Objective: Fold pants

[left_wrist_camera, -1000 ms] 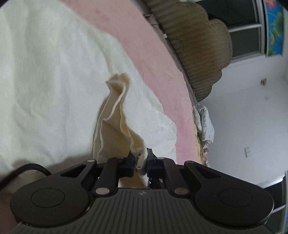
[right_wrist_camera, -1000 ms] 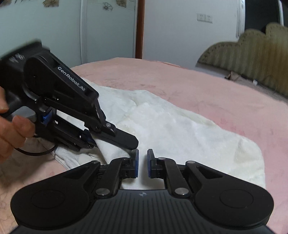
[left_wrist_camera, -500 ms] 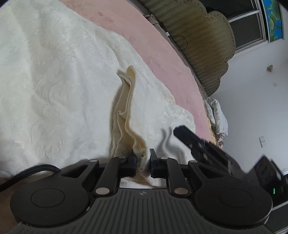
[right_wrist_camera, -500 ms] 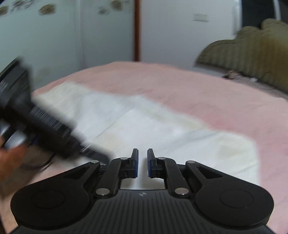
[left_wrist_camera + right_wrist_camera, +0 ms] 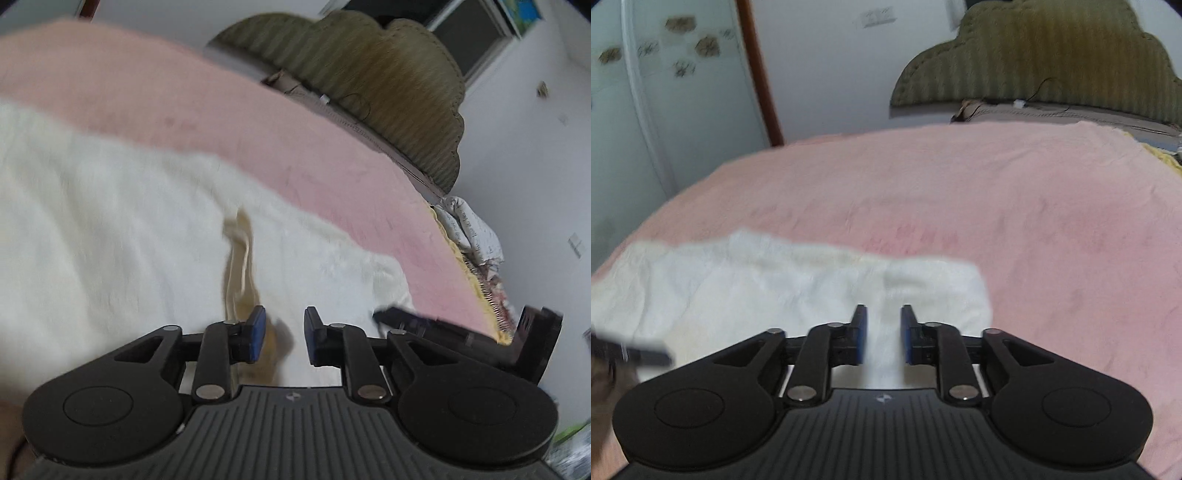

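Note:
The cream-white pants lie spread on the pink bed cover. A narrow raised fold of the pants runs toward my left gripper, which is open and holds nothing; the fold lies by its left pad. My right gripper is open and empty, low over the near right corner of the pants. The right gripper also shows at the right edge of the left wrist view. The left gripper's tip shows blurred at the left edge of the right wrist view.
An olive scalloped headboard stands at the far end of the bed. A patterned pillow and a yellow fringe lie at the bed's far right edge. A wardrobe stands at the left. Bare pink cover lies right of the pants.
My left gripper has opened and let go of the fold, which has dropped flatter onto the pants. My right gripper has opened slightly and swung right over the pants' corner.

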`<move>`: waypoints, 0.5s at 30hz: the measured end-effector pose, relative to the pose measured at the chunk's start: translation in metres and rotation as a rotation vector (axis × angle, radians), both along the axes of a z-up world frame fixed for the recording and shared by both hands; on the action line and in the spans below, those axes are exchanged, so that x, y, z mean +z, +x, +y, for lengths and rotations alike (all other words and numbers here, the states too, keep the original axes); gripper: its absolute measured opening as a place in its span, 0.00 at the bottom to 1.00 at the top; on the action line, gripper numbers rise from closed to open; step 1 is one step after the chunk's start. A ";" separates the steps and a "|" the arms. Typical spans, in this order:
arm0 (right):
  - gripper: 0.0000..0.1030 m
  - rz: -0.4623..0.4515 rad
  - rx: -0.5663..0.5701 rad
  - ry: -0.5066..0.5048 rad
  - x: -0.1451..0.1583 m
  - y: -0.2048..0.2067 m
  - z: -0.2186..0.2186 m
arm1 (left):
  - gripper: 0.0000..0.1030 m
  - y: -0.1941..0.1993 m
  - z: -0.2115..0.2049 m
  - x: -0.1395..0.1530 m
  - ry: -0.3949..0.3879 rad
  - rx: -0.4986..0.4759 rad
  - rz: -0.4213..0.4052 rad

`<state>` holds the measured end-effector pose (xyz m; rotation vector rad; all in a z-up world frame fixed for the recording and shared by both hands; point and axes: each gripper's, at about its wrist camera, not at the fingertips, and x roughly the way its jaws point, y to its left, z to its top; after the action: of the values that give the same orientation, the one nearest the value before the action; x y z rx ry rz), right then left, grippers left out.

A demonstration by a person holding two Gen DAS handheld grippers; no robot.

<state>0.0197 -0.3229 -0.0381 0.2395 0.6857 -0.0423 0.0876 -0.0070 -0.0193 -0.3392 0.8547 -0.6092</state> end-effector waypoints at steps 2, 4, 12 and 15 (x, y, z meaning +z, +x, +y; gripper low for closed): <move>0.30 0.000 -0.005 -0.056 -0.007 -0.011 0.011 | 0.44 0.011 -0.009 0.007 0.013 -0.025 -0.027; 0.31 -0.038 -0.028 -0.057 0.000 -0.021 0.022 | 0.47 0.020 -0.022 0.010 0.059 -0.045 -0.060; 0.31 0.006 0.117 -0.096 -0.001 -0.030 0.062 | 0.56 0.045 -0.055 -0.021 0.345 -0.041 -0.157; 0.32 -0.067 0.122 -0.075 0.015 -0.036 0.070 | 0.66 0.031 -0.045 -0.013 0.342 -0.020 -0.202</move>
<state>-0.0168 -0.2524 -0.0229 0.1267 0.6294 0.0561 0.1188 -0.0518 -0.0326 0.0415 0.7522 -0.4955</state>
